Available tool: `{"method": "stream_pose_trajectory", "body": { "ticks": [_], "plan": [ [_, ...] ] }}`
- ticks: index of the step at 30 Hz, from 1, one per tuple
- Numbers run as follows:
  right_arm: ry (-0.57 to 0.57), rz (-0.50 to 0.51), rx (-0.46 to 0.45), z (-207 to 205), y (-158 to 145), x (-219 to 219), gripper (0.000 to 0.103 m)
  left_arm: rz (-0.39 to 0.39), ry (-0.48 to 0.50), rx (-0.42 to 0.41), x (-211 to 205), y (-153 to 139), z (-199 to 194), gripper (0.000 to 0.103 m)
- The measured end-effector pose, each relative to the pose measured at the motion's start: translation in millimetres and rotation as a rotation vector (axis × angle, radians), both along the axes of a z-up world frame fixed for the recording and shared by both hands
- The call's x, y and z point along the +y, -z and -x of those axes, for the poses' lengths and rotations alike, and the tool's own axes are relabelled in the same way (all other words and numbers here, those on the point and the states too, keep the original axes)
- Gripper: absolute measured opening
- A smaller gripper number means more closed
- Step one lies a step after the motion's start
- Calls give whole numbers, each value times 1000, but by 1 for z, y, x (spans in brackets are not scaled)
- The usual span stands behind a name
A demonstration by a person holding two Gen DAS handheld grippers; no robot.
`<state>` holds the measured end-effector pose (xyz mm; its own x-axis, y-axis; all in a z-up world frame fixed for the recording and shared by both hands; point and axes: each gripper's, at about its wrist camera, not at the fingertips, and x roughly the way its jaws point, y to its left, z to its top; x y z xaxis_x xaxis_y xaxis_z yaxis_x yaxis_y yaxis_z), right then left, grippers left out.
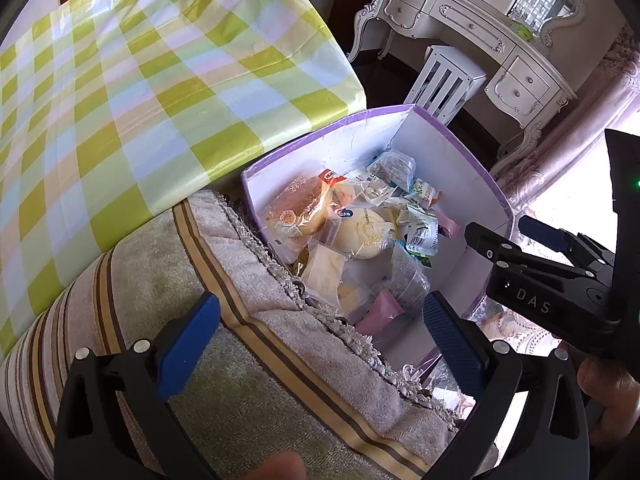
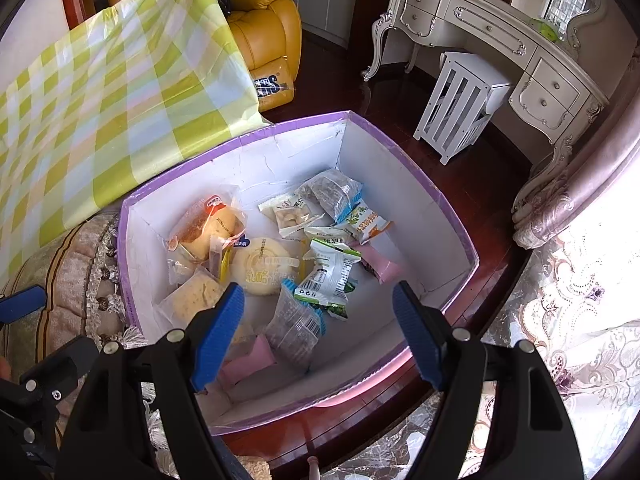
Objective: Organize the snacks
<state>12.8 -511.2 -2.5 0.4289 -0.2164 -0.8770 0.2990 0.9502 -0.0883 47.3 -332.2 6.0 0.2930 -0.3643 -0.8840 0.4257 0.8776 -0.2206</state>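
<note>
While both tools point(image 1: 320, 344) point(image 2: 318, 336) gape empty | snack box point(image 2: 440, 216) on dark wood floor point(image 2: 492, 184)

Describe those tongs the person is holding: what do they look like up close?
Each pair of tongs, left and right, has a black plastic frame with cut-out slots and silver screw heads. Two black arms end in ribbed blue pads. Seen from the left camera, the right one's side bears the white letters "DAS" and a small green light. No cables show. Bare fingers grip a handle; no sleeve is visible.
</note>
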Motion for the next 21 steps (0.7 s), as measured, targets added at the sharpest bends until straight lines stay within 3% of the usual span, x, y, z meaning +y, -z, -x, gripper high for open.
{"method": "stream_pose_trajectory", "body": {
  "ticks": [21],
  "plan": [
    [-5, 4, 17, -2, 4, 0, 76, -4, 2, -1, -1, 0, -1, 99]
  ]
}}
